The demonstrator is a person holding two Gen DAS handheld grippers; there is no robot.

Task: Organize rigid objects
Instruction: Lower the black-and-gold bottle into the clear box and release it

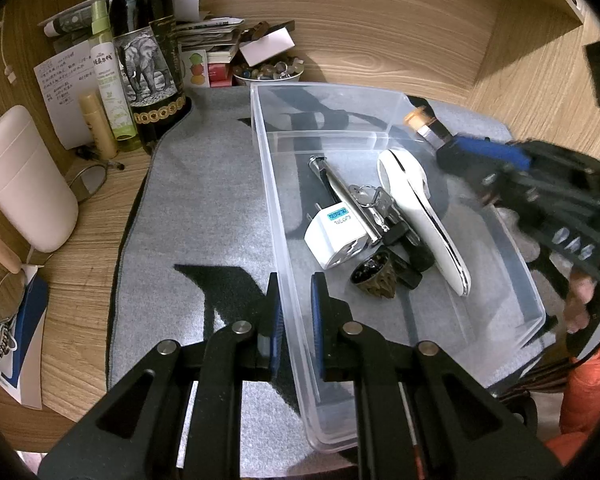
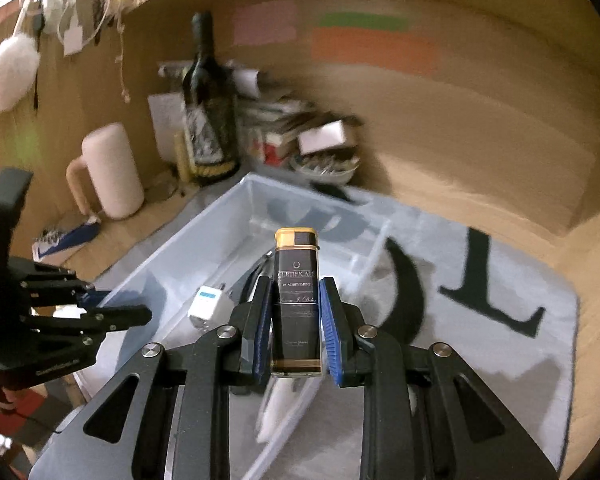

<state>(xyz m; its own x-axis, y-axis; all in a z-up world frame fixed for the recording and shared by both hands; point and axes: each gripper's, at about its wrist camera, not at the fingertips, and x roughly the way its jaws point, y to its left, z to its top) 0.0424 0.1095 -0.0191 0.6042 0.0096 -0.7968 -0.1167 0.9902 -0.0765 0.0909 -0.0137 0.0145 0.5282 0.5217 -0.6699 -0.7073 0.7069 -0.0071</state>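
A clear plastic bin [image 1: 380, 96] stands on a grey mat. My left gripper [image 1: 296, 280] is shut on the bin's left wall, one finger on each side of it. In the bin lie a white plug adapter [image 1: 332, 236], keys [image 1: 374, 200], a long white handle-shaped piece [image 1: 420, 216], a metal tool [image 1: 340, 188] and a dark cone-like lump [image 1: 374, 276]. My right gripper [image 2: 296, 280] is shut on a black case with a gold cap [image 2: 297, 292], held upright above the bin's near right side [image 2: 204, 236]. From the left wrist view the case [image 1: 424, 124] hangs over the bin's right rim.
A wine bottle [image 1: 148, 52], a spray bottle [image 1: 108, 80], a pale pitcher [image 1: 24, 176], a bowl of beads [image 1: 268, 72] and stacked papers crowd the back left corner. The grey mat [image 1: 204, 184] bears large black letters. Wooden walls close the back and right. A hand [image 1: 578, 300] grips the right tool.
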